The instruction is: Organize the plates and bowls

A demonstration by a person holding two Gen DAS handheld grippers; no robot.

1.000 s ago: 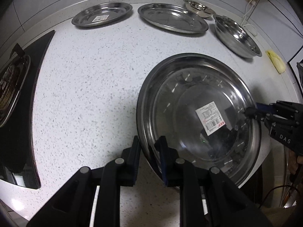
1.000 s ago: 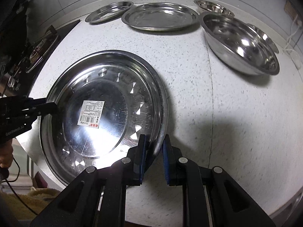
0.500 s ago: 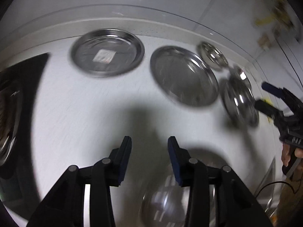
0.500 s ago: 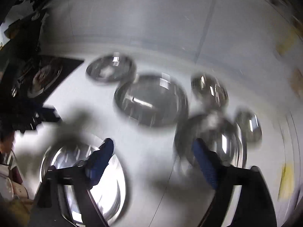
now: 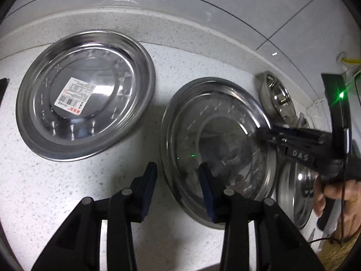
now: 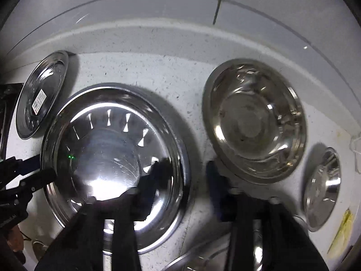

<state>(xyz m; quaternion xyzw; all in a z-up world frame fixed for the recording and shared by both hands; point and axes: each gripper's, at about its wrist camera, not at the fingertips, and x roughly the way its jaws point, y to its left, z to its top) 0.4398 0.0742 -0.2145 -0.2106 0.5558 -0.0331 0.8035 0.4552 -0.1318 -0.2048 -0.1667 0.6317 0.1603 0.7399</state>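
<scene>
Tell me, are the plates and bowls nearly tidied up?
Not nearly. No stack shows. The left hand-held gripper and right hand-held gripper straddle the plain plate's rim; their jaws have just been closing. The labelled plate, big bowl and small bowl wait apart.

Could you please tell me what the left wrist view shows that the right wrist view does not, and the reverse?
Only the left wrist view shows the person's hand, wrapped around a black handle at the right edge. Only the right wrist view shows the yellow scrap lying at the counter's far right. Both show the labelled plate, the plain plate beside it and apart from it, and the speckled counter. The label is seen squarely from the left wrist and at a steep slant from the right.
</scene>
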